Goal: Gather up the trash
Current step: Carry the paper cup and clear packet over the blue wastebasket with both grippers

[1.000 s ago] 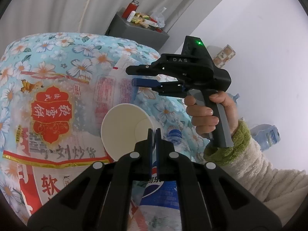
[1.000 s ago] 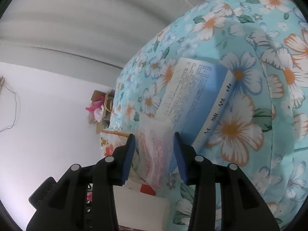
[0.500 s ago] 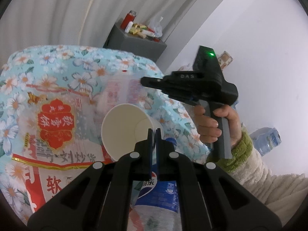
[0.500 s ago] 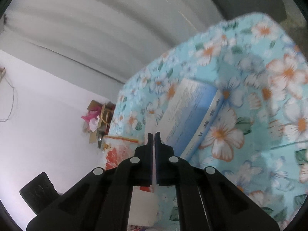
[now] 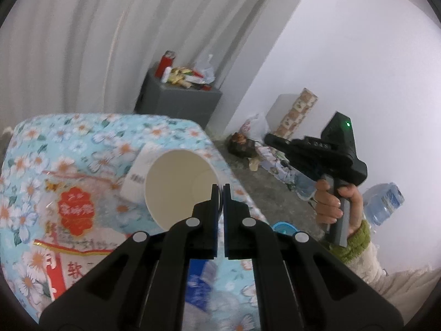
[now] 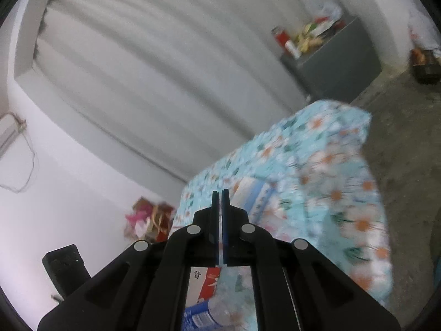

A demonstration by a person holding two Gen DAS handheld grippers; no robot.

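A white paper cup (image 5: 180,186) hangs pinched by its rim in the closed left gripper (image 5: 219,189), above the floral tablecloth (image 5: 82,149); light and thin-walled, it crushes easily, so the rim at 3 o'clock is the sensible hold. The right gripper (image 6: 220,193), shut on nothing visible, has swung clear toward 3 o'clock since a second ago, when its jaws straddled a clear wrapper on the cloth.

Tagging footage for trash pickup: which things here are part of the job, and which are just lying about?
Job: paper cup in the shut left gripper, red snack bag, plastic bottle.
Lying about: grey cabinet, water jug, floral cover.
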